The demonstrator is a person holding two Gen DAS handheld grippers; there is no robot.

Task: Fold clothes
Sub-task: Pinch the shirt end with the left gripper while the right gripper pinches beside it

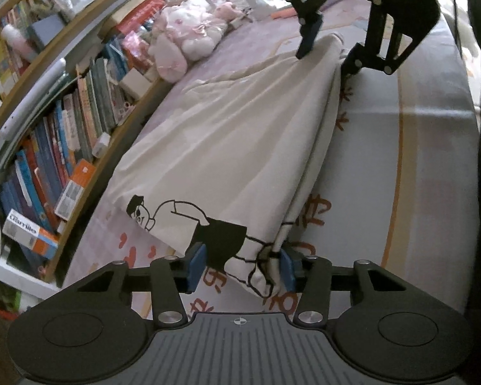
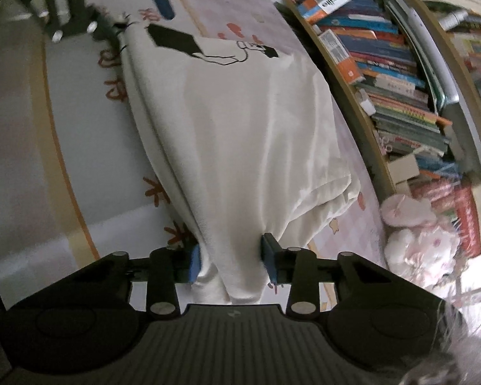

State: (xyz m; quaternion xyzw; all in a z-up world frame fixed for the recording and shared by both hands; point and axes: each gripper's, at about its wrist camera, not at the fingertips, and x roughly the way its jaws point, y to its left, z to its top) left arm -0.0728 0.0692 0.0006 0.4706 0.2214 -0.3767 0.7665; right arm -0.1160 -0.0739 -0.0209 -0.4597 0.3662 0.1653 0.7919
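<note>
A cream shirt (image 1: 240, 147) with a black cartoon print (image 1: 189, 224) lay stretched across the bed (image 1: 417, 160), folded lengthwise, beside the bookshelf (image 1: 48, 147). The left gripper (image 1: 242, 268) stood at the printed end of the shirt, jaws partly apart with the bunched corner between them; the right-hand pad (image 1: 287, 269) touched the cloth, the other pad stood clear. The right gripper (image 2: 231, 261) stood at the plain end of the shirt, jaws partly apart with gathered cloth filling the gap; whether the pads pressed on it could not be told. A pink plush toy (image 1: 189, 35) lay beyond the shirt's plain end, against the bookshelf.
</note>
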